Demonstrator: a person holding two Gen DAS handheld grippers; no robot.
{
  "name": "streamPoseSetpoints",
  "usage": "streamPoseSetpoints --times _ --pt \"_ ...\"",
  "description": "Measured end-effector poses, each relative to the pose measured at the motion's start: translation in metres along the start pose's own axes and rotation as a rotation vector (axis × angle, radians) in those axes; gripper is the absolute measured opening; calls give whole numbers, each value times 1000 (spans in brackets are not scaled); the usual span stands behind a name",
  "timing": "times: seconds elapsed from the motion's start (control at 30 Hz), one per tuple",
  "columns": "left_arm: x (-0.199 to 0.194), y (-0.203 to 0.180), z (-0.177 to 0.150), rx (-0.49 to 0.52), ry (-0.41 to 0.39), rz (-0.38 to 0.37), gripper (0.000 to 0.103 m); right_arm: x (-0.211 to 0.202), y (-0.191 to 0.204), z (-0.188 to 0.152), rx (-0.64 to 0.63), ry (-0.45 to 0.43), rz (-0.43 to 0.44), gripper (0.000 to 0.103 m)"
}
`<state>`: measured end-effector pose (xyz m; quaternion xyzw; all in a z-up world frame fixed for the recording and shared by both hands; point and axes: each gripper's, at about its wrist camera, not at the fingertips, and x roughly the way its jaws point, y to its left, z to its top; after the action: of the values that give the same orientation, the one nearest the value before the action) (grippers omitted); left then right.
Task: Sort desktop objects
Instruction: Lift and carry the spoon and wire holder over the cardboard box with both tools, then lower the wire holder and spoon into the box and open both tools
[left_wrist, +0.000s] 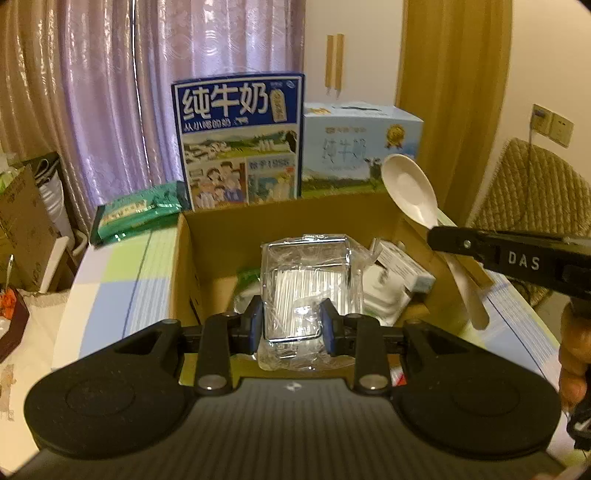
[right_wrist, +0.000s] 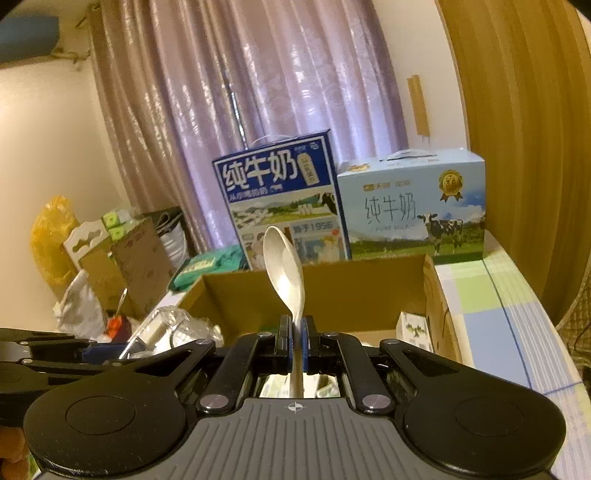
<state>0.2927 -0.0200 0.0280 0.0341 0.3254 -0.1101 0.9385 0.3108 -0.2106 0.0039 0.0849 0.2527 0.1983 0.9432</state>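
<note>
Clamping: right tongs (right_wrist: 295, 345) on smooth white spoon (right_wrist: 286, 273); left tongs (left_wrist: 291, 325) on crinkly, probably plastic-wrapped packet (left_wrist: 306, 280).

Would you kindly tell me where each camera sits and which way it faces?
Left wrist: on the left tongs, looking into the cardboard box; they clamp a plastic-wrapped rack; the right tongs and some fingers show at right.
Right wrist: on the right tongs, facing the curtain; they clamp a white spoon.
Shared: spoon, box, both milk cartons.
</note>
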Motion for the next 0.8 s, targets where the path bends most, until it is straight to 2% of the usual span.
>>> streamPoseSetpoints --times 0.17,0.43,0.8 --pt "20 9 14 -14 5 21 26 23 -4 7 18 3 -10 1" --pt "45 16 16 -26 27 36 26 51 -3 12 27 12 -5 1" --pt "54 19 13 -32 44 36 26 58 -7 10 49 25 -9 1"
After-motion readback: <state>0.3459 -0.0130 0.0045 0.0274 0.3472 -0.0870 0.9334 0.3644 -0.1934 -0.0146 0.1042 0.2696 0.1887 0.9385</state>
